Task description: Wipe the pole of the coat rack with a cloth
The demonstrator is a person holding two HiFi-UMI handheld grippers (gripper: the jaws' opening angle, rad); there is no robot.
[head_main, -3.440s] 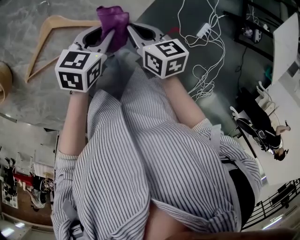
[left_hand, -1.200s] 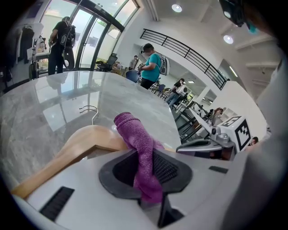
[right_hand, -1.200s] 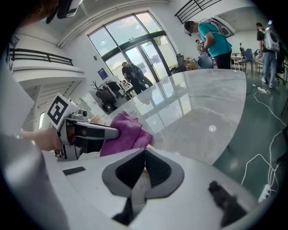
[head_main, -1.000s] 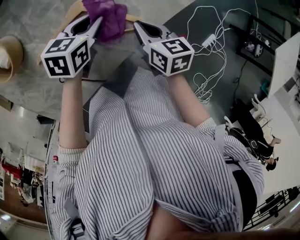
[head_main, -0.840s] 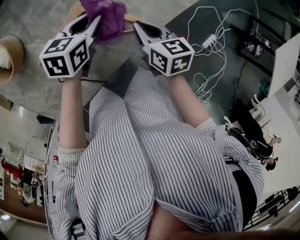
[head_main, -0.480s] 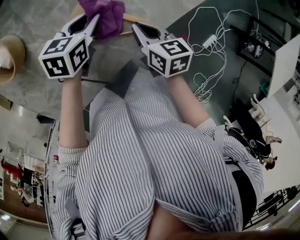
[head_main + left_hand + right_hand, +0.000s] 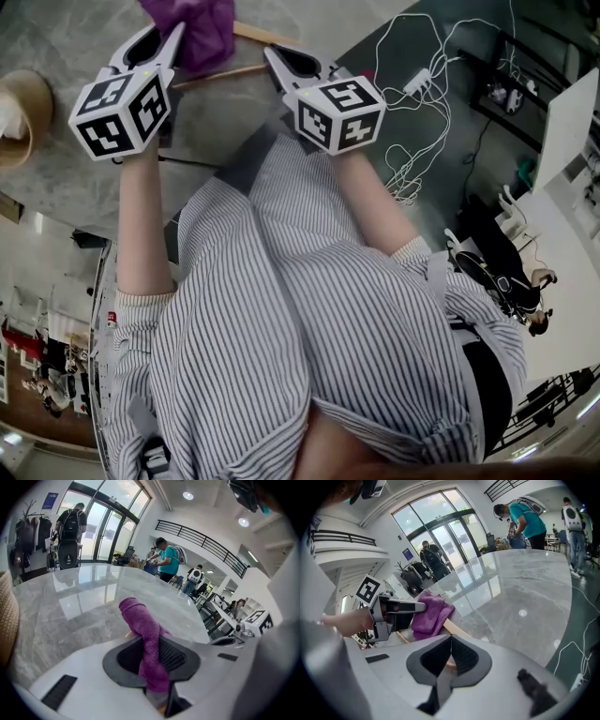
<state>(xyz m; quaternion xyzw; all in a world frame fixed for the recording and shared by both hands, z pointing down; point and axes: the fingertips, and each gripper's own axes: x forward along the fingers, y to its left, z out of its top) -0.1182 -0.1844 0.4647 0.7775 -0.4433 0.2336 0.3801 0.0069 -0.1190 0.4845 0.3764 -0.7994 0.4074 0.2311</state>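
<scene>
My left gripper (image 7: 172, 36) is shut on a purple cloth (image 7: 192, 33), which bunches up out of the jaws above the grey marble table (image 7: 56, 37). In the left gripper view the cloth (image 7: 140, 620) stands up between the two black pads of that gripper (image 7: 152, 638). My right gripper (image 7: 272, 56) is beside it, jaws shut with nothing in them. From the right gripper view (image 7: 450, 637) I see the left gripper (image 7: 419, 606) holding the cloth (image 7: 431, 613) over a wooden hanger (image 7: 454, 630). No coat rack pole is near the grippers.
The wooden hanger (image 7: 248, 36) lies on the table under the cloth. A woven basket (image 7: 19, 108) sits at the table's left edge. White cables and a power strip (image 7: 412, 84) lie on the dark floor to the right. People stand in the background.
The left gripper with the cloth has shifted a little farther out over the table and to the left. The right gripper has hardly moved.
</scene>
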